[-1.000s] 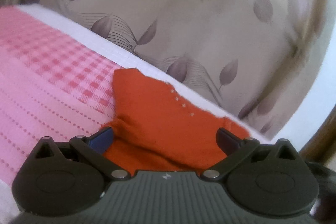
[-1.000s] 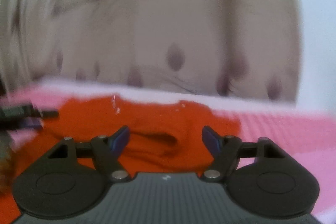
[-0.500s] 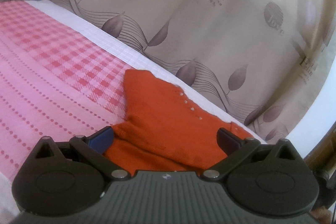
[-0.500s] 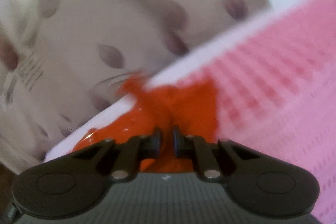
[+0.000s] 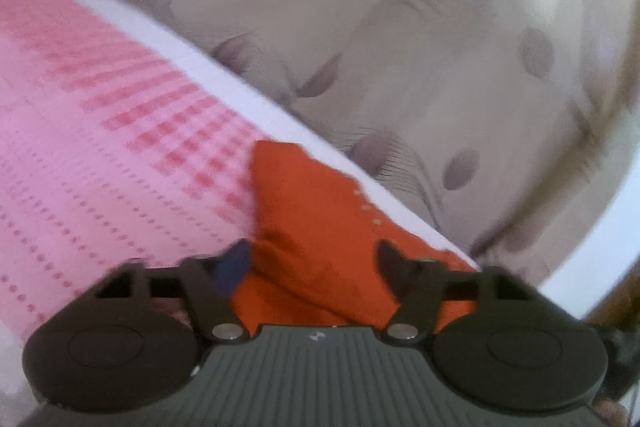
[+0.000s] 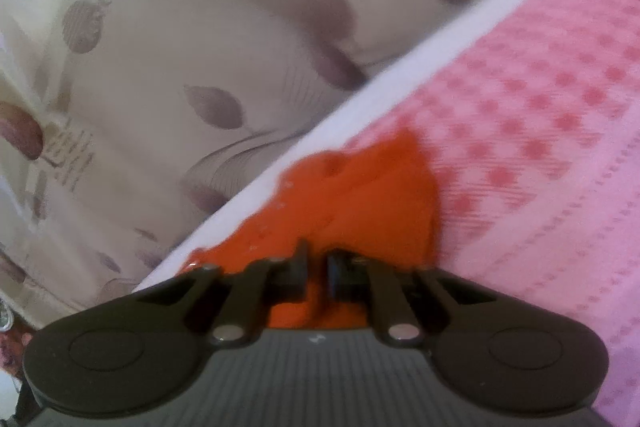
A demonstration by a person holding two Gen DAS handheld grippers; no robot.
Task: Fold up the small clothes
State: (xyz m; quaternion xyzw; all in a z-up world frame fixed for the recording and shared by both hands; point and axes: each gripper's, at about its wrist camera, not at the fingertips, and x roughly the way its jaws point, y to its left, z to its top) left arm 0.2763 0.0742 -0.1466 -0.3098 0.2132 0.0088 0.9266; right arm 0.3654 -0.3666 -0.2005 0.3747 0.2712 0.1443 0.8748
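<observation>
step: grab both sides of the small orange knit garment [image 5: 320, 227] w/ tiny white dots, then fold it.
where it is: on the pink checked bed cover [image 5: 100, 155], close to the cover's white edge band [image 5: 224, 83], right in front of both sets of fingers.
left gripper [image 5: 314, 267]: fingers half apart & have just been closing. Orange cloth sits betw. them, but the pads don't look like they press it yet.
right gripper [image 6: 318, 269]: fingers pinched nearly together on a fold of the orange cloth, which shows in the thin gap betw. them.
how to do it well: I think left should close all the way on cloth only, not the pink cover under it. Grab just 1 layer edge if poss. Then lift both sides evenly so the cloth stays flat & doesn't bunch. Keep it away from the white edge so it doesn't slip off the bed.
behind: beige curtain w/ grey-purple leaf shapes [image 5: 400, 67], past the fingers.
count: garments 1; grippers 2; bed covers 1; curtains 1. No other clothes in view.
</observation>
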